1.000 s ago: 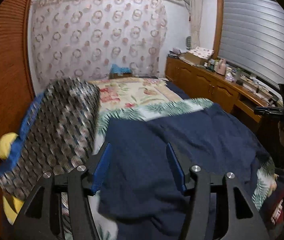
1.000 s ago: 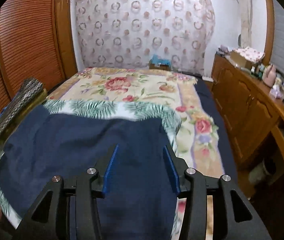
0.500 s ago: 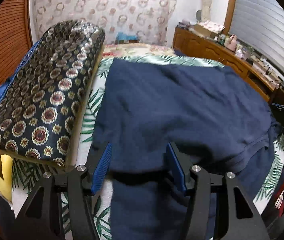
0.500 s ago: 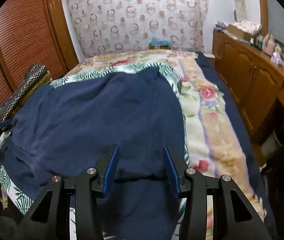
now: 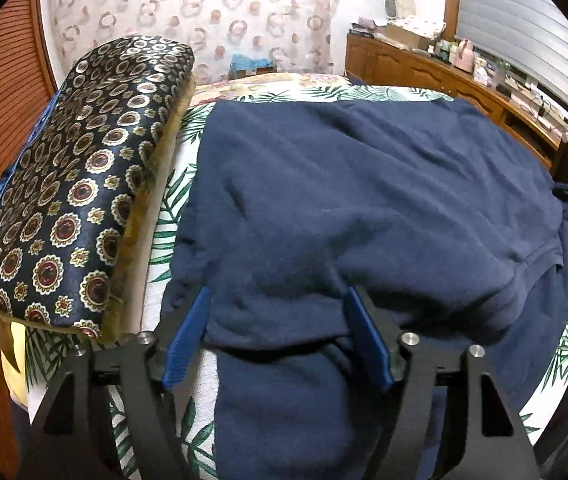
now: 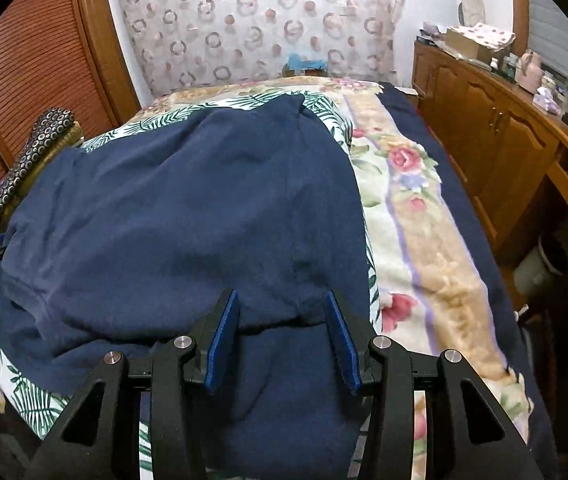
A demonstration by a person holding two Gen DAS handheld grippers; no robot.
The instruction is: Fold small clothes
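Dark navy fleece garment (image 5: 363, 200) lies spread on the bed over the palm-leaf print sheet (image 5: 172, 208), one fold already laid: the upper layer's folded edge runs across just ahead of both tools, lower layer hangs toward the near bed edge. Left tool (image 5: 276, 332) has just been opening; its jaws stand wide, straddling the fold edge, blue pads clear of the cloth, so nothing held. Reads as a release after laying the fold down. Right tool (image 6: 280, 336) sits at a medium gap over the same edge on the other side; pads flank the fabric but don't look pinched on it, probably let go too. Patterned dark satin cushion (image 5: 76, 184) sits beside the garment on the left, touching the sheet, clear of the fold area.
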